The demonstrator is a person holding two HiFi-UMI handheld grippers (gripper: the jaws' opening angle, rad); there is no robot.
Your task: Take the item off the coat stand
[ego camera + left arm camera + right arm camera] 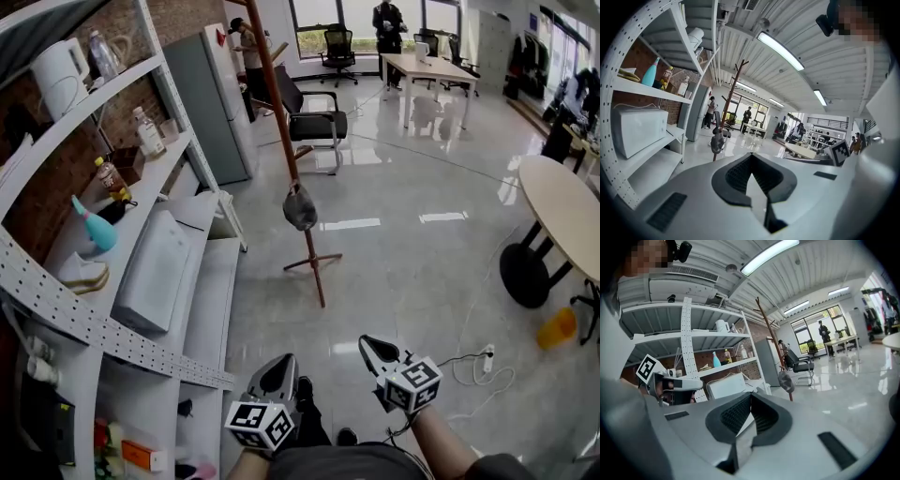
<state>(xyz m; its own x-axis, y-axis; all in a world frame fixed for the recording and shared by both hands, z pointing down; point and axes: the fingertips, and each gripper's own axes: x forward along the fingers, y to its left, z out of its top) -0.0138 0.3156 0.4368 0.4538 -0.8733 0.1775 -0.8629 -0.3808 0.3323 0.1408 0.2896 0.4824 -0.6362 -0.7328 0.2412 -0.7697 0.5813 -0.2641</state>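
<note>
A slim brown coat stand (281,122) rises from the glossy floor ahead of me, and a dark grey cap (299,208) hangs low on its pole. My left gripper (277,375) and right gripper (378,354) are low in the head view, well short of the stand. Both are shut with nothing between the jaws. The left gripper view has the stand (729,101) and the cap (717,139) far off, up and left of the left gripper (751,157). In the right gripper view the cap (786,380) hangs to the right of the right gripper (751,398).
White shelving (122,216) with bottles and a box runs along the left. A grey cabinet (211,94) and a black chair (314,122) stand behind the stand. A round table (562,206), a yellow object (557,328) and a power strip (486,361) lie to the right. People stand far back.
</note>
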